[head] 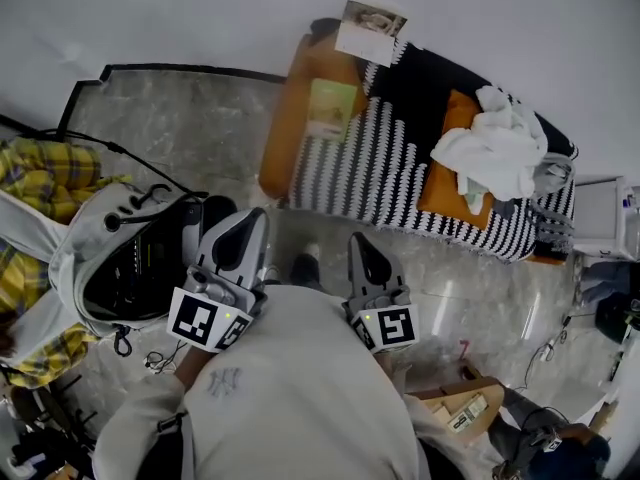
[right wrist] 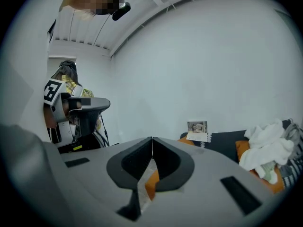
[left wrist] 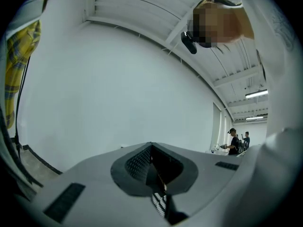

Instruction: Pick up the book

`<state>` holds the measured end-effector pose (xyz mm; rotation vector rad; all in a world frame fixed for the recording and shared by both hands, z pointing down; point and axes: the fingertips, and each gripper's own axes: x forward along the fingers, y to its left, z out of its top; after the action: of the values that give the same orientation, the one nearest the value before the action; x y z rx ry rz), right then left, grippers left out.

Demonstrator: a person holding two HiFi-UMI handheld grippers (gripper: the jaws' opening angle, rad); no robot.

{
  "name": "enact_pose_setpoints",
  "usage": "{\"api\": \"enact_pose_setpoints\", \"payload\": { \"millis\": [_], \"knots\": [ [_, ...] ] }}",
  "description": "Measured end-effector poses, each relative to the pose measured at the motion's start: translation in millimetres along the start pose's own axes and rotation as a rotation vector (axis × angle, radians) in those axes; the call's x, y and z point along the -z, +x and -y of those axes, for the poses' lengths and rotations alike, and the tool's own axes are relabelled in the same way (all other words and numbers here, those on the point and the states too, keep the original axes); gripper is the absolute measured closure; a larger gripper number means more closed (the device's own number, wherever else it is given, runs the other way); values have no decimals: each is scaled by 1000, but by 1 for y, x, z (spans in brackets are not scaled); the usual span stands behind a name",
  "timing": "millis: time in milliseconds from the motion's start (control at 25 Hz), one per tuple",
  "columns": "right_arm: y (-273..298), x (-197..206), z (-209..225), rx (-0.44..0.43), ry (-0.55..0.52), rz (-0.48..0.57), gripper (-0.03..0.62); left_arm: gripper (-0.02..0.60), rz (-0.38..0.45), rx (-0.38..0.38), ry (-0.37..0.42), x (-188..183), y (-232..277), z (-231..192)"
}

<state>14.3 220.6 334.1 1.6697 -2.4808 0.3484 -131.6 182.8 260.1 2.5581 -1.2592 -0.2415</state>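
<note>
- Bare marble floor [head: 450, 268] at frame centre, ahead of me up to the striped blanket [head: 390, 168]: open lane.
- White cloth heap [head: 495, 148] fills the blanket's right part.
- Grey garment [head: 75, 258] just beside my left gripper [head: 252, 218], lower left; cardboard box [head: 450, 400] lower right.

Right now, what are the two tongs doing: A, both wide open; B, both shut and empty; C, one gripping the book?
B: the left tongs and right tongs are closed on nothing, and the green book lies apart from them on the sofa.
</note>
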Motion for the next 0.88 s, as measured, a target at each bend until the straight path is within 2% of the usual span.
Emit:
{"api": "enact_pose_setpoints", "payload": {
  "millis": [560, 680, 880],
  "knots": [
    [8, -12, 51, -13, -26, -2, 574, 572, 19, -14, -21, 11, 51, 14],
    [7, -11, 64, -8, -32, -6, 574, 572, 20, -4, 1, 19, 58, 18],
    [1, -3, 77, -2, -16, -20, 574, 572, 15, -23, -15, 28, 63, 23]
  ]
}}
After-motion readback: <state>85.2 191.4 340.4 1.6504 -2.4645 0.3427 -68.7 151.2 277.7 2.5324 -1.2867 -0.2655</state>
